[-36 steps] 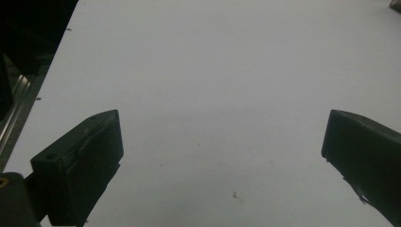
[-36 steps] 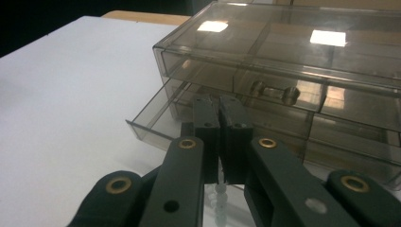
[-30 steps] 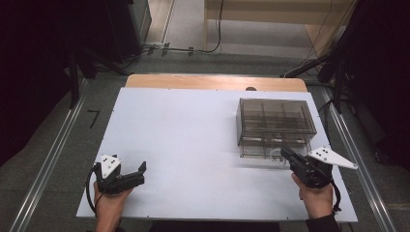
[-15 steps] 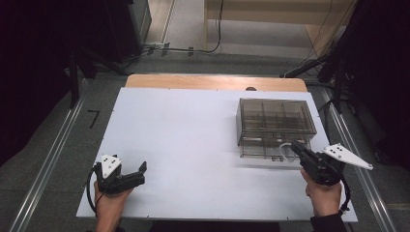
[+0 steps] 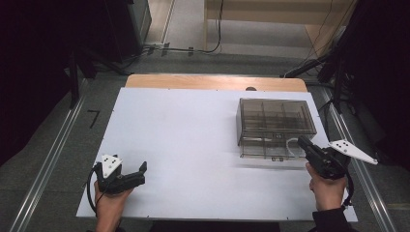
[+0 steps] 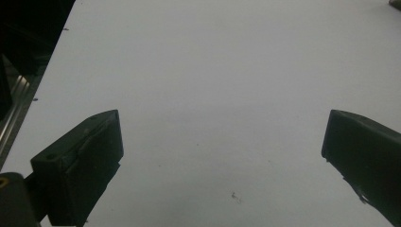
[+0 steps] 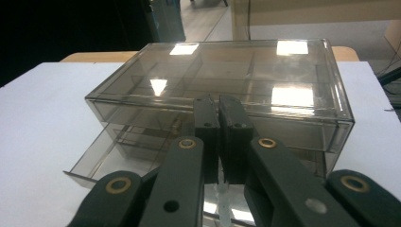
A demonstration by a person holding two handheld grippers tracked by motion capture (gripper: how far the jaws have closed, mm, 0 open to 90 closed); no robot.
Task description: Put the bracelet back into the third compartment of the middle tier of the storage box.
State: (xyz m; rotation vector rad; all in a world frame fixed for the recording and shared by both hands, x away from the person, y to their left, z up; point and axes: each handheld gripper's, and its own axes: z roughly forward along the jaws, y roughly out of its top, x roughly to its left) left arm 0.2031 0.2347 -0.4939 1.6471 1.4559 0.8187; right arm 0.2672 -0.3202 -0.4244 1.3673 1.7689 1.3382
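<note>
The box [image 5: 275, 126], a clear smoky case with drawers, stands on the right half of the counter [image 5: 183, 145], its long axis running left to right across it. Its lower drawer [image 7: 101, 161] is pulled part way out toward the person, so the drawer points at the near edge. The right claw [image 5: 302, 141] is just in front of this drawer, jaws pressed together, and seems clamped on the pale handle [image 5: 289, 145] at the drawer's front; the pads hide the exact contact. From this claw the box lies straight ahead and a little left. The left claw [image 5: 142, 169] rests far off at the near left, jaws wide apart, holding nothing. I judge the right hand is the one to move the drawer, along its short axis.
</note>
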